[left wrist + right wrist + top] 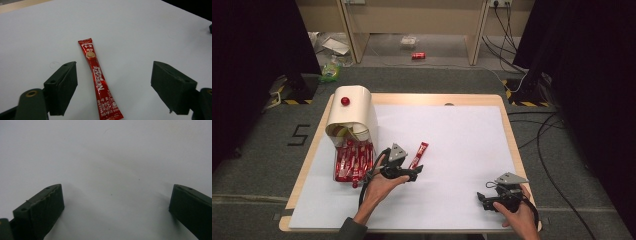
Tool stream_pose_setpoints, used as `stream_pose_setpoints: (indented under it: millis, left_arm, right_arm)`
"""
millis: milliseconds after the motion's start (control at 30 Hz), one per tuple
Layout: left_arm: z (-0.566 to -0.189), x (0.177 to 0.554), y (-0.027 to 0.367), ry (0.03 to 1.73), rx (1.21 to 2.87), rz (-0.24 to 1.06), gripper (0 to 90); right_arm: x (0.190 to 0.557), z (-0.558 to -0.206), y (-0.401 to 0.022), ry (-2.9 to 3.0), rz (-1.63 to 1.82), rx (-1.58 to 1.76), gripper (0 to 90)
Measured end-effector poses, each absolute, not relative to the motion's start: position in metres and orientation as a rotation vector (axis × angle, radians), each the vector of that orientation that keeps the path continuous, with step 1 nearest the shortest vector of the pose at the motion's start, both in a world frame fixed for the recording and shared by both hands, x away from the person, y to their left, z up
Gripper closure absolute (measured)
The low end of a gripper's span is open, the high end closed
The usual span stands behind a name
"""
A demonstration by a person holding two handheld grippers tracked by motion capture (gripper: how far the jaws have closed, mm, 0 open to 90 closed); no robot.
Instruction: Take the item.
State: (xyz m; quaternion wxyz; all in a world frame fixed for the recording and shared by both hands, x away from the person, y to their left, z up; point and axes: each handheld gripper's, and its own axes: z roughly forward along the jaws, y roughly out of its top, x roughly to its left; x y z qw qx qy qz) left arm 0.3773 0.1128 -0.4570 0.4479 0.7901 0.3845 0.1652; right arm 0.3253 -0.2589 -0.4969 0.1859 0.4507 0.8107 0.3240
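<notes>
1. Lab-style recording booth, not a home or shop.
2. Black curtains (252, 60) hang on both sides, closing off the work area.
3. Grey carpet floor (257, 150) has black-yellow hazard tape (292, 102) at the stand feet and a black taped numeral "5" (298, 135).
4. Loose black cables (552, 150) run across the floor to a wall socket (499, 3) at top right.
5. Light wooden bench (507, 107) carries a plain white sheet (462, 135) as a clean backdrop.
6. Pale wooden frame furniture (412, 20) behind, with litter under it: a red can (418, 56), clear plastic wrappers (408, 41).
</notes>
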Motion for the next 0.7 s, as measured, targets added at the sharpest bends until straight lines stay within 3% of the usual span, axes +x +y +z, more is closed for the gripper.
stream_pose_setpoints:
  millis: [700]
  left_arm:
    - [-0.436,0.332,0.166,0.956,1.915,0.474,17.9]
  right_arm:
    - [0.325,-0.497,-0.259,2.284,0.912,1.269,0.2]
